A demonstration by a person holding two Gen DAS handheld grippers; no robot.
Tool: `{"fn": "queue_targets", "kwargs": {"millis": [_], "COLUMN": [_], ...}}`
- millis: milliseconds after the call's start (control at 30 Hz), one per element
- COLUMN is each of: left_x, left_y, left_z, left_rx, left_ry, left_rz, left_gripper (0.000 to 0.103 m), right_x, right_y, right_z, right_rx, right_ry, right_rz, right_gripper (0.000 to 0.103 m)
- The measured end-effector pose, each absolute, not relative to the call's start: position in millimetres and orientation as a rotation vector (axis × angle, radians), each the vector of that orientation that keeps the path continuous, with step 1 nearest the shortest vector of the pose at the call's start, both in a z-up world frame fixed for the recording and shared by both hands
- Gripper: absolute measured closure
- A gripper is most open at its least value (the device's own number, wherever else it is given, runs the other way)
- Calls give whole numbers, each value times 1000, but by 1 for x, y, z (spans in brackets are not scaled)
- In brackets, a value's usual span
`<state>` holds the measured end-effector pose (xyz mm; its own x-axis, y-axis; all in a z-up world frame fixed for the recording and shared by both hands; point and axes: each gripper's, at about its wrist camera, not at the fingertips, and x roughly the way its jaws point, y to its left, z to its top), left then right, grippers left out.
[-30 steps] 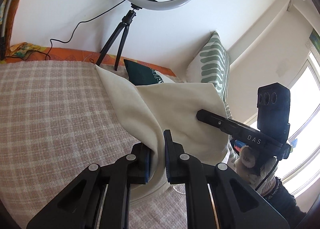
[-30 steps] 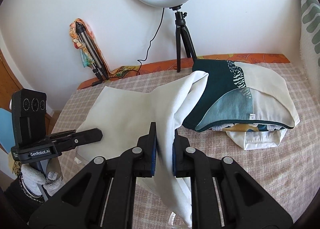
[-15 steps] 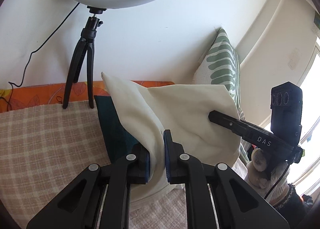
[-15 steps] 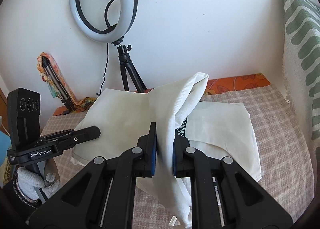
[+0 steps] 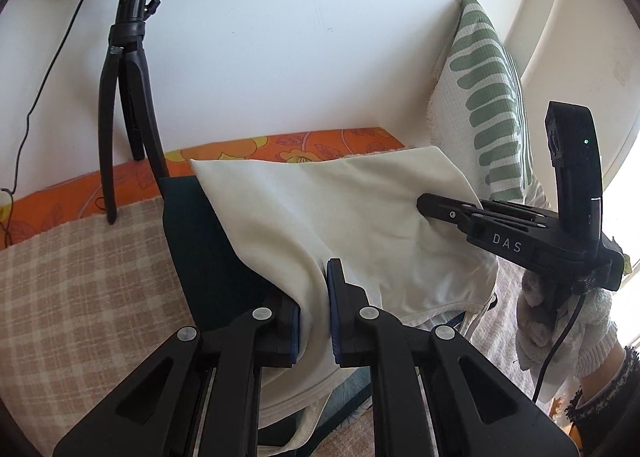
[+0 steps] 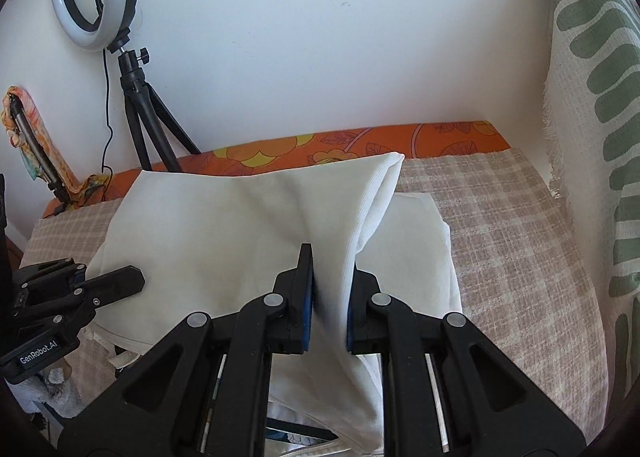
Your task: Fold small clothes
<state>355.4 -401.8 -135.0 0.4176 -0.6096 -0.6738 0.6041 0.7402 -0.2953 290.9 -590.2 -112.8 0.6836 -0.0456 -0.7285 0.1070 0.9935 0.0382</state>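
Note:
A cream white garment (image 5: 340,213) hangs folded between my two grippers, lifted above the checked bedspread (image 5: 80,281). My left gripper (image 5: 314,297) is shut on its left edge. My right gripper (image 6: 330,293) is shut on its right edge; it also shows in the left wrist view (image 5: 424,206), pressed into the cloth. The garment (image 6: 224,233) spreads wide in the right wrist view, and the left gripper (image 6: 132,279) shows at its left side. It hangs over a dark teal cloth (image 5: 204,257) and a flat white cloth (image 6: 416,249).
A ring light on a black tripod (image 5: 128,105) stands at the back by the white wall. A green-patterned white pillow (image 5: 488,113) leans at the right. An orange flowered sheet (image 6: 360,141) edges the bed's far side. A second small tripod (image 6: 32,145) stands far left.
Both grippers have carried the garment forward and to the right over the stack of folded cloths, and lower. The wall and pillow are closer. Both stay shut on the garment.

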Motion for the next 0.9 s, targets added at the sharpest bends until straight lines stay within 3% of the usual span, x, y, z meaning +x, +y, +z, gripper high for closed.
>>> {"fn": "queue_targets", "kwargs": {"millis": [100, 167, 200, 233, 267, 833, 900], "left_x": [355, 353, 351, 349, 346, 265, 251], "left_y": [-401, -403, -401, -401, -398, -321, -306], "left_z": [-135, -134, -133, -131, -128, -47, -36], "left_rx": [18, 57, 65, 67, 65, 45, 35], "left_ry": [849, 851, 849, 841, 823, 687, 661], "left_rz": [-736, -711, -706, -702, -699, -643, -637], "left_gripper": [90, 75, 69, 53, 43, 35, 33], "right_x": [292, 292, 291, 289, 287, 200, 183], "right_y": [-589, -585, -582, -579, -576, -493, -475], "right_z": [-114, -113, -110, -108, -104, -21, -9], "right_rx": [61, 19, -5, -19, -26, -46, -62], "right_ry": [828, 825, 816, 804, 795, 670, 641], "right_rz": [-122, -181, -206, -213, -214, -227, -232], "right_gripper": [89, 63, 54, 43, 41, 40, 31]}}
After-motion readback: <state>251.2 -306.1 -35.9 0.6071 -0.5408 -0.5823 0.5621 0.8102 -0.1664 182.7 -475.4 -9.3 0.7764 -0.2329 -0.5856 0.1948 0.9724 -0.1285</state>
